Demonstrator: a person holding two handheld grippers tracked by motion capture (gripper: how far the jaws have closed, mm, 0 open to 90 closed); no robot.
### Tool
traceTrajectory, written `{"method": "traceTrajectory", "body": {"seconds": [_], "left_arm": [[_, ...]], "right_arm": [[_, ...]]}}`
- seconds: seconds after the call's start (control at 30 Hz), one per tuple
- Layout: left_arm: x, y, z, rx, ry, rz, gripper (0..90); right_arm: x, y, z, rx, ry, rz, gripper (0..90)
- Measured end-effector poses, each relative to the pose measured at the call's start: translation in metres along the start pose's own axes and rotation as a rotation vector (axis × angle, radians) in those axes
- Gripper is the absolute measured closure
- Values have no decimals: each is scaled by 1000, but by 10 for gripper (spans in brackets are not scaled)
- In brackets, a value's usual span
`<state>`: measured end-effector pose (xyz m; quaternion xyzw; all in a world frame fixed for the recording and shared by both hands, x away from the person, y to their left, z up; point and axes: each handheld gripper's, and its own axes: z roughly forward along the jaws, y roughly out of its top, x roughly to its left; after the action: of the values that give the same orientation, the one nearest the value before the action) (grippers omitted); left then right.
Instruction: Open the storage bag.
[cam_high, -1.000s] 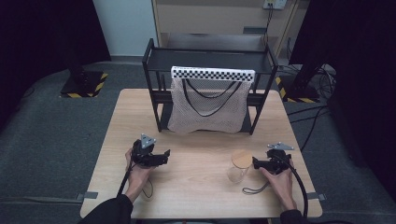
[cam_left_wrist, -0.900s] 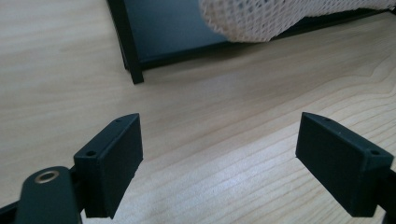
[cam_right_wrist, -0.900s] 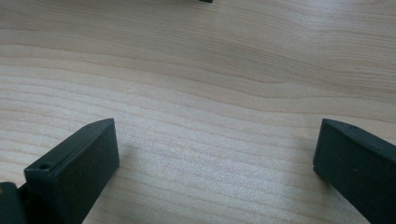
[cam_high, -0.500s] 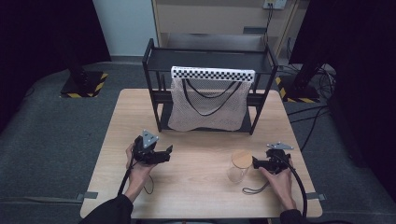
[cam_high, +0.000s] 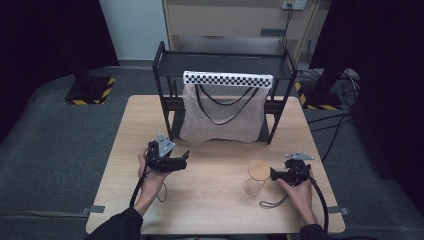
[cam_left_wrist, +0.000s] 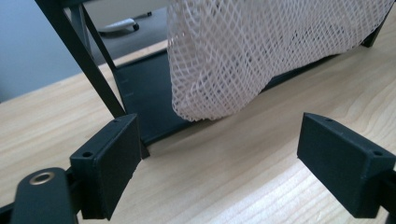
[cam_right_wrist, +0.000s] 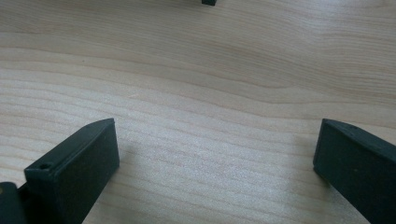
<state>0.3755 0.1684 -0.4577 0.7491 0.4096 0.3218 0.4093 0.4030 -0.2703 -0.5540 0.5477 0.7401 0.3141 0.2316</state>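
Left gripper (cam_high: 181, 162): open, jaws wide apart and holding nothing; in its own view they frame the bare table ahead of the mesh bag.
Right gripper (cam_high: 272, 174): also open and unloaded; its own view looks down past spread jaws onto plain wood grain. In the high view it sits just right of the glass jar.
Glass jar (cam_high: 254, 184): clear, upright, near right part of the table, with a round cork lid (cam_high: 259, 170) on top.
Mesh bag (cam_high: 223, 112): pale netting hanging off the front of the black rack (cam_high: 165, 65), black handles looped inside, checkered strip along the top edge; bottom corner sags to just above the wood.
Table (cam_high: 215, 210): light wood, bare between the two hands.
Step in hand, judged: left gripper approaching the bag, probably to take the netting or a handle.
Doing it well: go in low and level, pinch a fold of netting rather than a single strand, keep off the rack's upright.
Risk: mesh snagging on a jaw corner; jar tipping if the right gripper nudges it.
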Motion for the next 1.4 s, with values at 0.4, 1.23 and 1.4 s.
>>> {"method": "traceTrajectory", "body": {"seconds": [0.4,1.23,1.4], "left_arm": [[2,29,-6,-72,32,57,112],[-6,62,-3,-111,52,173,111],[-11,68,0,-114,56,211,115]], "right_arm": [[0,0,0,0,1,0,2],[0,0,0,1,7,-3,2],[0,0,0,2,7,-3,2]]}}
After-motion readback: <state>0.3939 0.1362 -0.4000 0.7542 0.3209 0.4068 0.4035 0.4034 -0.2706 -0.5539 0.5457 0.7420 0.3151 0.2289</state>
